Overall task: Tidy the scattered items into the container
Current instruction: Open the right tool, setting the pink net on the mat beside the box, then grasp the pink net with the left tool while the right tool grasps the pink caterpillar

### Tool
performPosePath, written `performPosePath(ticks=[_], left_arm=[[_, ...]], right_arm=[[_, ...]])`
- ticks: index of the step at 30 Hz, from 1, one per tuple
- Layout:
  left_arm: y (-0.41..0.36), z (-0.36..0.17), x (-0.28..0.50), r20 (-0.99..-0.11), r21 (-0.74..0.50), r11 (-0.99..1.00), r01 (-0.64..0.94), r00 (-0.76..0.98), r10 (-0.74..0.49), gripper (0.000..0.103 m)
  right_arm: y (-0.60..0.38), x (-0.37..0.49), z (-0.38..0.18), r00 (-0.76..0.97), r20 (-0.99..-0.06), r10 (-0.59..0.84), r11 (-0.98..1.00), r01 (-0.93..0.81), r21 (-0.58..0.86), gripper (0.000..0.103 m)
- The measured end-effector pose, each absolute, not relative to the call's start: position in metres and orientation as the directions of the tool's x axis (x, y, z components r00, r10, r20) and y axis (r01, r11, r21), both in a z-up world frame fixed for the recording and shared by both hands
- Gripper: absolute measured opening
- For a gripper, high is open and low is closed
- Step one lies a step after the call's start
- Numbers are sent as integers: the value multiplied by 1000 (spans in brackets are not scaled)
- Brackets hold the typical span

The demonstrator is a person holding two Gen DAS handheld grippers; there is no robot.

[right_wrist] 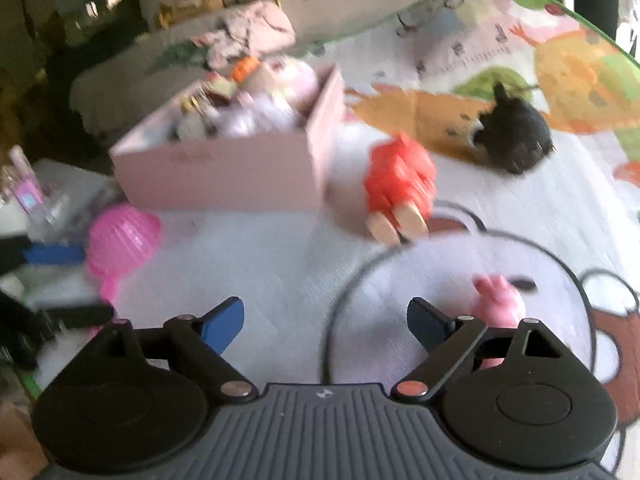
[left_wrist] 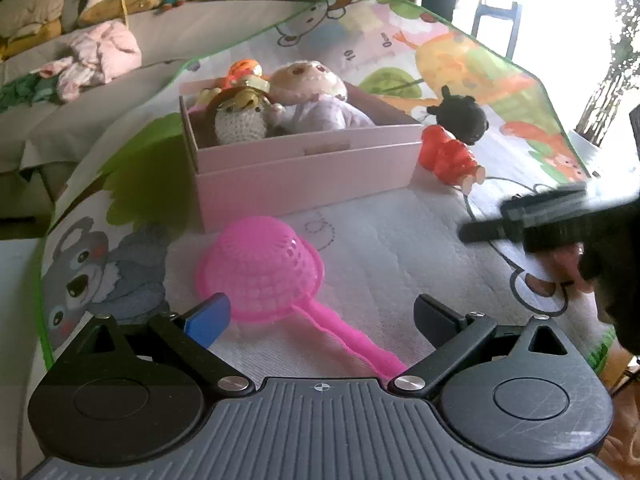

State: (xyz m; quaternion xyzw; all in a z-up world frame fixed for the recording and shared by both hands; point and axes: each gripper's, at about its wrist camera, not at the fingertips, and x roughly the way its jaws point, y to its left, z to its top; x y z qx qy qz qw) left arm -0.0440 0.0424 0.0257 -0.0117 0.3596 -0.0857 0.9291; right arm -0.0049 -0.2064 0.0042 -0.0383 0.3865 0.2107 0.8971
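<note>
Printed on the cartoon play mat (left_wrist: 360, 40) in the left wrist view, beyond the pink box (left_wrist: 304, 168), a ruler-like scale carries the figure "10" and, a little further along, a mark that reads as "0cm", both lying sideways to the camera. Nearer the pink strainer (left_wrist: 260, 268), faint grey figures show on the white part of the mat but are too pale to read. In the right wrist view, blur makes the mat's scale and a faint mark on the box's front wall illegible.
</note>
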Motion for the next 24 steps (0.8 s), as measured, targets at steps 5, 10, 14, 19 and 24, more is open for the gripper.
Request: performPosePath(ticks=[5,10,14,19,24], left_arm=[[51,25,-35,-666,-103,991,90,733,-136,101],[59,24,-28,-657,-115,992,48,746,-113,100],[61,25,-27,-642,-111,992,51,758,-111,100],[56,20,-13,-665,-63,996,62,742,-88,84],[36,23,-12,-654,-27,977,213,735,-179,78]], right_arm=[[-203,-17,-2,631,-694,346,899,-436,52,103],[-194,-24,-6,646,-676,355,882,-471,13,103],[-195,-24,-7,648,-670,363,881,-473,20,103],[-196,-23,-7,642,-672,369,878,-478,24,103],[-194,-22,-7,642,-677,360,877,-480,10,103]])
